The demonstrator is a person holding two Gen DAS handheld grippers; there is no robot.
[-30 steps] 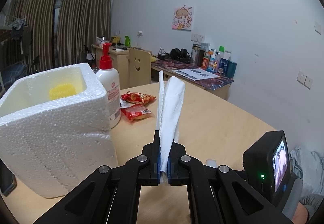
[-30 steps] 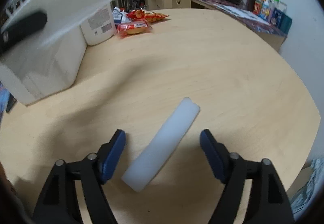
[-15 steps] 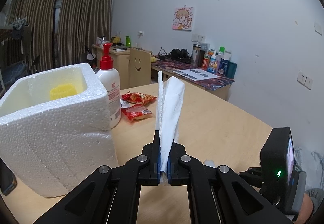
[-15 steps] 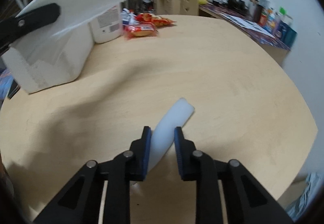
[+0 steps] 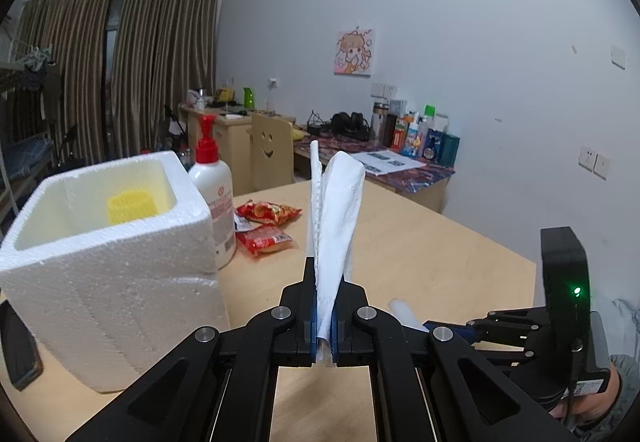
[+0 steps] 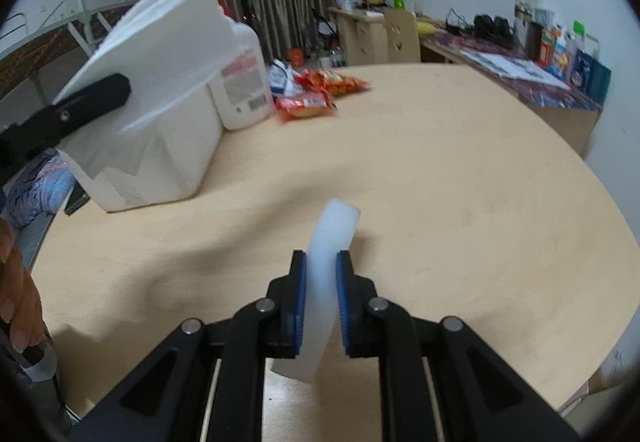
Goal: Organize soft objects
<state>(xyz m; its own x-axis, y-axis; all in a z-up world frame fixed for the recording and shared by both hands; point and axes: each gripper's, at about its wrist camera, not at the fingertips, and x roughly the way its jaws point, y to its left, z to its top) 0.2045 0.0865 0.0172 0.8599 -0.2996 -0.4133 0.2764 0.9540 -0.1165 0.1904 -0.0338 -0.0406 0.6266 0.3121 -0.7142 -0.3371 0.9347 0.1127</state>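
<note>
My left gripper (image 5: 323, 284) is shut on a folded white tissue (image 5: 334, 218) that stands up between its blue pads, to the right of the white foam box (image 5: 108, 266). A yellow sponge (image 5: 130, 205) lies inside that box. My right gripper (image 6: 322, 278) is shut on a white foam strip (image 6: 326, 274), held on edge and lifted off the round wooden table (image 6: 460, 178). In the right wrist view the left gripper (image 6: 86, 98) with its tissue (image 6: 160, 38) shows at upper left, in front of the foam box (image 6: 168, 158).
A white pump bottle with a red top (image 5: 214, 198) stands behind the box, with two red snack packets (image 5: 266, 224) beside it. A dark phone (image 5: 18, 346) lies at the table's left edge. A desk with bottles (image 5: 412, 146) and a chair (image 5: 270, 158) stand beyond.
The right gripper has closed on the foam strip that lay flat between its open fingers, and has lifted it, turning it onto its edge. The left gripper and tissue have stayed still.
</note>
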